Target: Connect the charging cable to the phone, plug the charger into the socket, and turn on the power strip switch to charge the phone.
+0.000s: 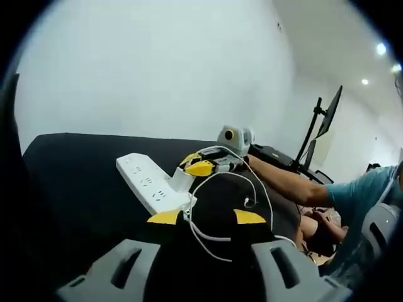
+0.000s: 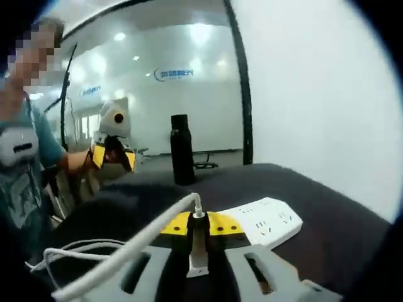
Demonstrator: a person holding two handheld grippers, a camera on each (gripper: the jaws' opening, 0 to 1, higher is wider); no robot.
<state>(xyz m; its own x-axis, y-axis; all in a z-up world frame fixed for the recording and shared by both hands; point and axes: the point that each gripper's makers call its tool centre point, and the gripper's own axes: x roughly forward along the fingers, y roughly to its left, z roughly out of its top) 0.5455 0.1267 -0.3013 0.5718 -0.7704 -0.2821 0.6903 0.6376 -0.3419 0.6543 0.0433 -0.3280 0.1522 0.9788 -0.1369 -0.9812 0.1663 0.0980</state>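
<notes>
A black table (image 2: 327,214) stands against a plain white wall (image 1: 157,69), with a glass-walled office space behind it in the right gripper view. The right gripper (image 2: 198,228) is clenched on a white charger (image 2: 198,251), its yellow-tipped jaws pressed against the plug's sides, and the white cable (image 2: 126,251) leaves the charger's top and trails off left in loops. Just beyond lies the white power strip (image 2: 267,223), apart from the charger. A black bottle (image 2: 182,150) stands upright farther back. In the left gripper view, the left gripper (image 1: 206,217) hangs released, jaws spread wide over the cable. The phone seems to lie between them, though dark on dark makes that uncertain.
</notes>
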